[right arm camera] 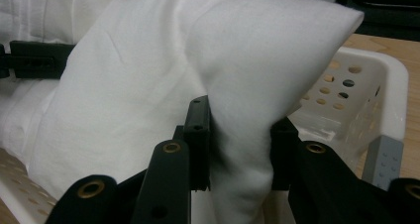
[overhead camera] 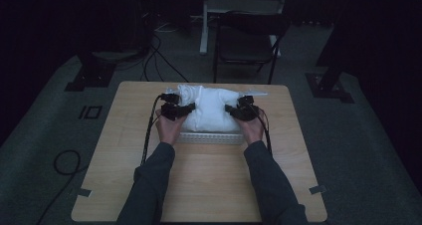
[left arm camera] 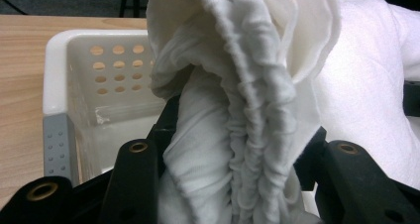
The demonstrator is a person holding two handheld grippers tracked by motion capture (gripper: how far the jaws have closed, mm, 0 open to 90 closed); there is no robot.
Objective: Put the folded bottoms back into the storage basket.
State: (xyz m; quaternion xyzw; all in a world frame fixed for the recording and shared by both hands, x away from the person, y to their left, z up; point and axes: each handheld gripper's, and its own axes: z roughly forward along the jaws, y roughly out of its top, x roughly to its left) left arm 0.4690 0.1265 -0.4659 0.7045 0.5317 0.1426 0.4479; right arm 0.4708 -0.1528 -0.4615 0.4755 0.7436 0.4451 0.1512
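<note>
Tongs in your left hand (left arm camera: pixel 233 174) clamp a gathered, ruffled fold of the white cloth bundle (overhead camera: pixel 211 108). Your right tongs (right arm camera: pixel 240 149) pinch a plump corner of it from the other side. You hold that bundle over the white perforated plastic basket (overhead camera: pixel 211 137) on the wooden table (overhead camera: pixel 209 185).

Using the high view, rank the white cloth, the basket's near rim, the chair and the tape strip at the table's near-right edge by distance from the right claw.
1. Cloth: gripped by the right claw.
2. Basket rim: just below.
3. Chair: beyond the table.
4. Tape strip: near-right edge, about as far as the chair; too close to call.
</note>
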